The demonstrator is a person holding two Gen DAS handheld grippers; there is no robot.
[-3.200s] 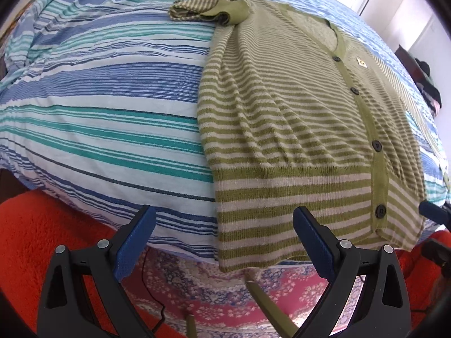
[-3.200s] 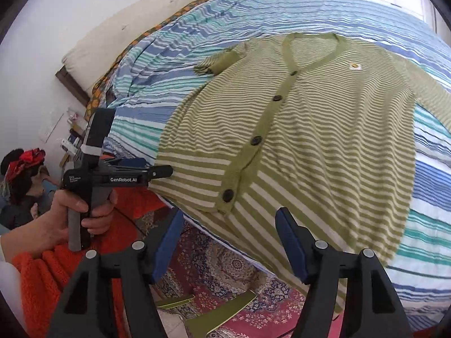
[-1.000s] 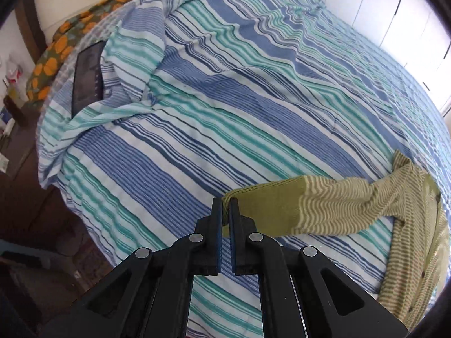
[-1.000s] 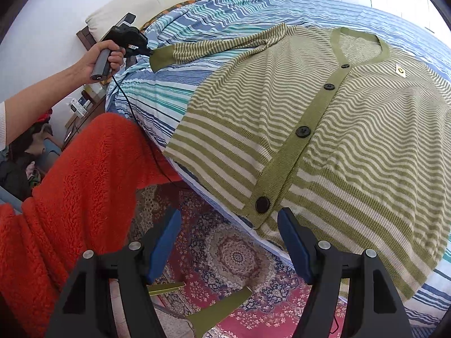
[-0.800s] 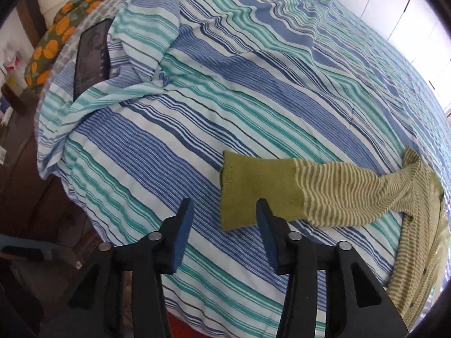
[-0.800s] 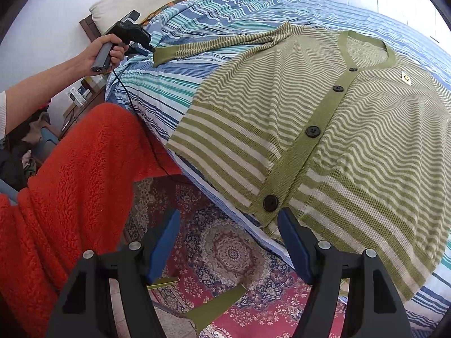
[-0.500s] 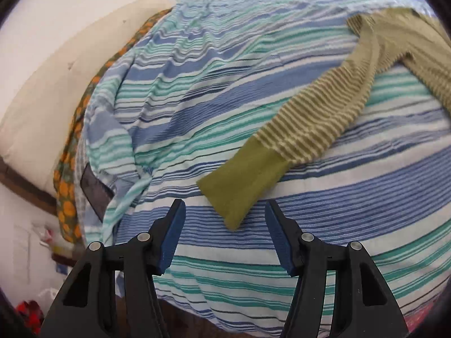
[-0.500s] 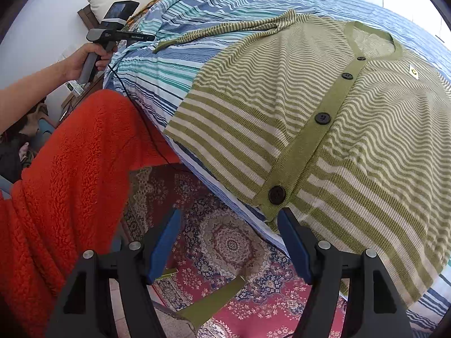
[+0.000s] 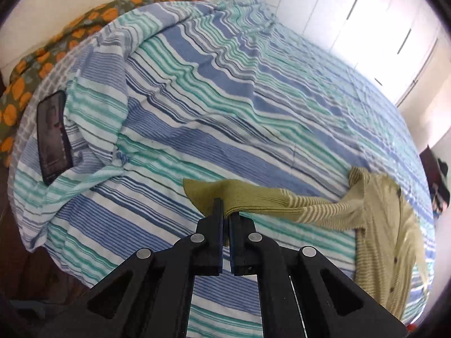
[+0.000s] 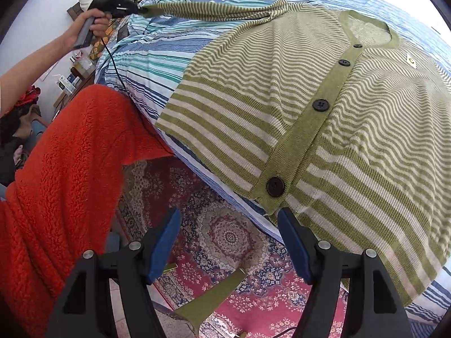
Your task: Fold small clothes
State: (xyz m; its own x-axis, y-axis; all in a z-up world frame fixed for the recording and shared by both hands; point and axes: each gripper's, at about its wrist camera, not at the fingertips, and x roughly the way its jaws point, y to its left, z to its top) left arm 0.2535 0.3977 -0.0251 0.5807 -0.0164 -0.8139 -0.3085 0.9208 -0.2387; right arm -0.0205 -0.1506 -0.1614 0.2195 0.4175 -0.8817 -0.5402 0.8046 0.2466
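Note:
A green and cream striped cardigan (image 10: 324,107) lies buttoned and face up on the striped bedspread (image 9: 225,98). Its left sleeve (image 9: 318,207) is stretched out sideways, lifted off the bed. My left gripper (image 9: 225,211) is shut on the plain green sleeve cuff (image 9: 225,193); it also shows in the right wrist view (image 10: 138,9), held in a hand at the far left. My right gripper (image 10: 229,233) is open and empty, below the cardigan's bottom hem near the lowest button (image 10: 275,186), over the rug.
A dark phone (image 9: 52,138) lies on the bedspread's left fold. An orange-flowered cloth (image 9: 56,39) lies at the bed's head. A red fleece-clad arm (image 10: 56,183) fills the left of the right wrist view. A patterned rug (image 10: 225,239) lies below the bed edge.
My left gripper was open just short of the cuff half a second ago; now it is shut on the cuff and the sleeve is pulled taut. The right gripper has moved closer to the hem.

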